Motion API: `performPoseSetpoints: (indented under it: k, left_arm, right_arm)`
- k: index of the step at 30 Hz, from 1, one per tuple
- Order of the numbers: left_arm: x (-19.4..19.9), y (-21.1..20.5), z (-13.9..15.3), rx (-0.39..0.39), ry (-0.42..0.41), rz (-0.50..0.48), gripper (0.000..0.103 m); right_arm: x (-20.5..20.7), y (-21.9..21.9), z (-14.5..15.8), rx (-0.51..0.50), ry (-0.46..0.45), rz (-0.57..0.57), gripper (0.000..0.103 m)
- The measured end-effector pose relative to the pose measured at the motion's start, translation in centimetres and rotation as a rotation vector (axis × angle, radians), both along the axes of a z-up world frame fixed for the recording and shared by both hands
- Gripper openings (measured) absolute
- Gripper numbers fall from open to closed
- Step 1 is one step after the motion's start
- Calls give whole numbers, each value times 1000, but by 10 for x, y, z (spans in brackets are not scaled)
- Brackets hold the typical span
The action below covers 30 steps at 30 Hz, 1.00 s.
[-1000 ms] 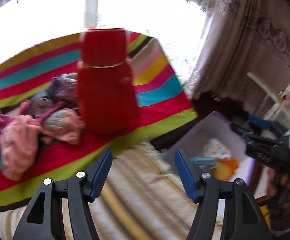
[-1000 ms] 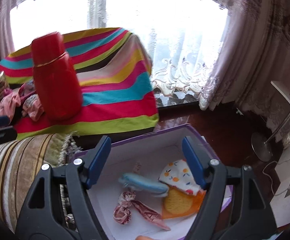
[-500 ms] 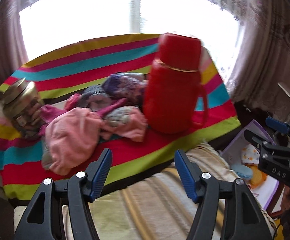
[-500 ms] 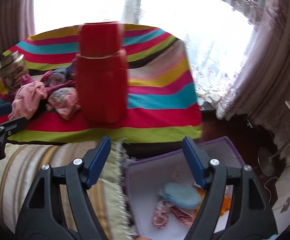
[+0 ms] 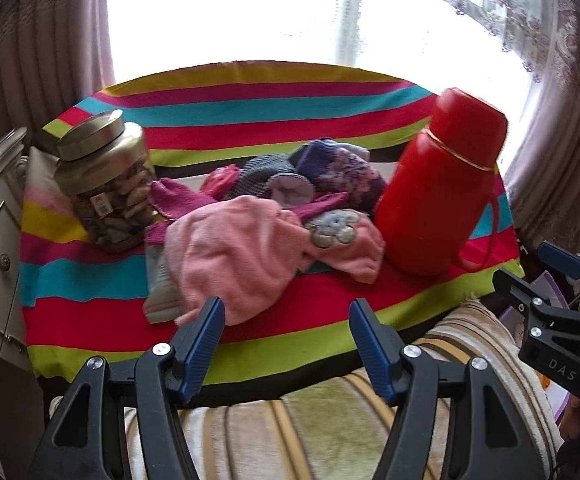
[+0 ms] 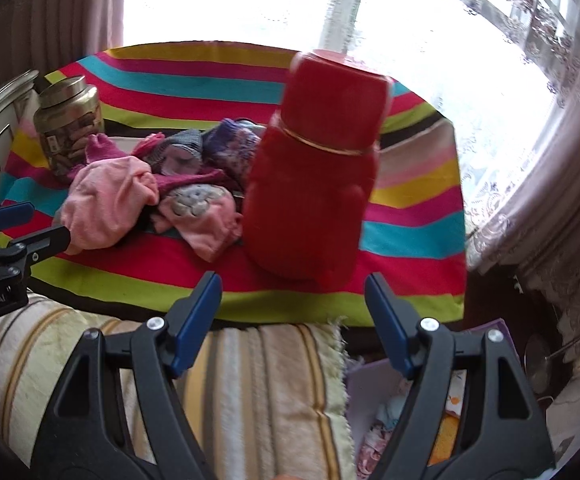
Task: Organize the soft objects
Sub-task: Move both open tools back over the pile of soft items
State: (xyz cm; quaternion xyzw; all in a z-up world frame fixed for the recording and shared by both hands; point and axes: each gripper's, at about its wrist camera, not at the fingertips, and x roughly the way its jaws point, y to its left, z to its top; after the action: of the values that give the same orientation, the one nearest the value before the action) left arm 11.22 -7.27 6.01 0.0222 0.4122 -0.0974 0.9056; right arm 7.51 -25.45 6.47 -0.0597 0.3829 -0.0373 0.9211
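Soft clothes heap, one red flask, one jar, two open claws

On the worktop, a pile of clothes lies between a jar on its left and a flask on its right.
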Motion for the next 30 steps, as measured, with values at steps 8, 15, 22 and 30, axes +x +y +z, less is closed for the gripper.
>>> performPoseSetpoints:
  k: [8,15,22,30]
  left_arm:
    - [10,26,0,9,0,61,65]
    - [21,46,-10,58,24,159,65]
    - [34,68,-22,97,44,253,65]
    - [45,89,-25,117,34,301,65]
  right_arm:
    - [20,28,-1,32,19,65,76]
    - [35,45,-15,82,68,125,76]
    - [49,54,-25,95,102,157,76]
    - [66,68,-31,94,132,180,76]
